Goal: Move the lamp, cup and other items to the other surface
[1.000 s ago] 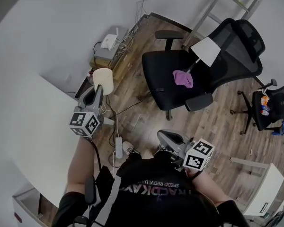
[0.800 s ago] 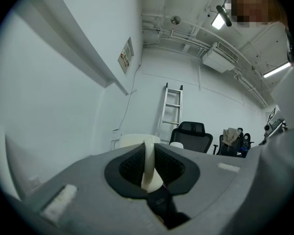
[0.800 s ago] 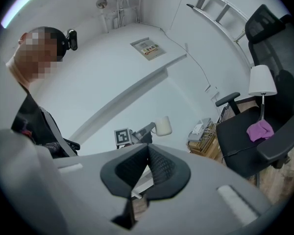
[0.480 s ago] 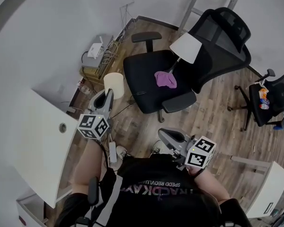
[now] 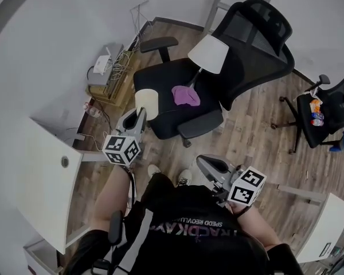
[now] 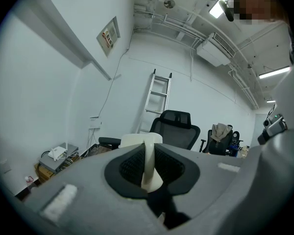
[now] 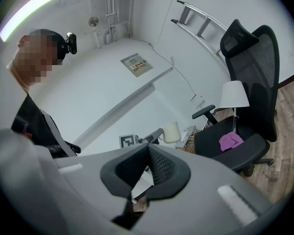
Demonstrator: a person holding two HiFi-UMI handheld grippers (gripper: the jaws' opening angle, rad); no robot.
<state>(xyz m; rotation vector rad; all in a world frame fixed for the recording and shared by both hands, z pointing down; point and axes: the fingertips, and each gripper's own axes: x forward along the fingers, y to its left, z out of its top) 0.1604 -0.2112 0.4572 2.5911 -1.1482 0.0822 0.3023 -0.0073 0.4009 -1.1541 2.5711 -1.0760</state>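
From the head view, the left gripper (image 5: 137, 116) held a plain cream, cylindrical cup (image 5: 147, 103) at its tips, while the right gripper (image 5: 203, 162) was shut and empty. The left gripper view showed its jaws clamped on a pale upright strip of that cup. The right gripper view showed jaws pressed together on nothing, the cup well beyond them.

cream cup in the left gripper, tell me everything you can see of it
The cream cylindrical cup looks plain, matte and unmarked. It is upright, mouth up, held in the air over the wooden floor beside the black office chair. The left gripper is shut on a narrow cream part of it, wall or handle unclear. Nothing else touches it.
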